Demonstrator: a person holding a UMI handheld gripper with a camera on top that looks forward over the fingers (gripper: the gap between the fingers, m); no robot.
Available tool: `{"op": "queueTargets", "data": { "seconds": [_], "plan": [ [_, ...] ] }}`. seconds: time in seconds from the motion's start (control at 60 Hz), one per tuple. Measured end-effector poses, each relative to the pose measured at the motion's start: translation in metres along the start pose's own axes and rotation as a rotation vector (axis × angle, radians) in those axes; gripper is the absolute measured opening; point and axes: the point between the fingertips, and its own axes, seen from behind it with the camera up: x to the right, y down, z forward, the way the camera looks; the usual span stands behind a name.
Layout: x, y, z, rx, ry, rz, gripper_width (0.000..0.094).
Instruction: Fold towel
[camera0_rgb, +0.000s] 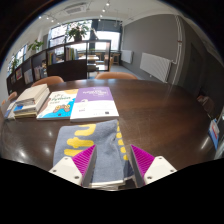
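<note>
One broad, dark wooden desk with a rounded far edge fills most of the scene, its glossy top reflecting the ceiling lights. Beyond it stand two brown chair backs, shelving along the left wall, potted plants near the windows and a white radiator on the right wall.

On the desk's left part lie several books: a small stack at the far left, then a book with a blue and yellow cover just beside it, then a white book with a purple circle on its cover, the three set side by side in a row.

Nearer the camera, just in front of the white book, lies the towel, grey with yellow markings, in a narrow folded strip that runs from the books toward the gripper. Its near end reaches between the fingers.

Both fingers stand apart, spread wide, their magenta pads facing inward on either side of the towel's near end. Whether the pads touch the cloth cannot be told; the towel rests flat on the desk.
</note>
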Motion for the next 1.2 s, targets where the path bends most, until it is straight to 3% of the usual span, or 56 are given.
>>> {"op": "queueTargets", "data": {
  "seconds": [0.05, 0.1, 0.383, 0.5, 0.867, 1.2],
  "plan": [
    [-0.003, -0.014, -0.016, 0.031, -0.011, -0.01, 0.0776],
    [-0.009, -0.03, -0.035, 0.051, -0.017, -0.018, 0.0815],
    [-0.091, -0.113, -0.198, 0.26, -0.117, -0.049, 0.0817],
    [-0.125, -0.101, -0.252, 0.292, -0.156, -0.043, 0.0826],
    [-0.198, -0.014, -0.333, 0.25, -0.225, -0.068, 0.0828],
    [-0.226, -0.001, -0.369, 0.26, -0.25, -0.067, 0.0824]
  ]
}}
